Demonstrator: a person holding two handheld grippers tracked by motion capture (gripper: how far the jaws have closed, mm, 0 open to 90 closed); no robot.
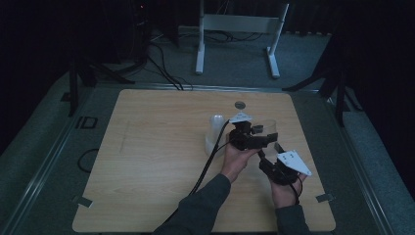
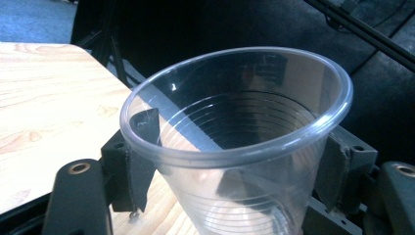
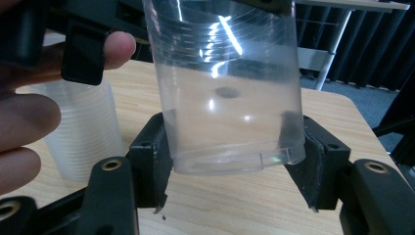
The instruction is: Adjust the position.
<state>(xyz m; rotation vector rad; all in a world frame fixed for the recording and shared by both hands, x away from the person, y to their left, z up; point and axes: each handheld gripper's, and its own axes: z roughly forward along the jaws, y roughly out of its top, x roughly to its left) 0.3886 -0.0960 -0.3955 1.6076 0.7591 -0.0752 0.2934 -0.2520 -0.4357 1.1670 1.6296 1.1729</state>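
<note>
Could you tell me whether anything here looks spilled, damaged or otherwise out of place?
Nothing stands out. The clear cup, undented and empty, is clamped by the left gripper, with the right gripper at its base. The stack of cups stands upright on the table, with no spill.

Dim room, grey carpet (image 1: 44,147), wooden table (image 1: 156,161), white stand (image 1: 240,34) behind, black cables (image 1: 161,63), dark curtains (image 3: 362,44)

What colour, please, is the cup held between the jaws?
Clear, colourless cup, best in the left gripper view.
</note>
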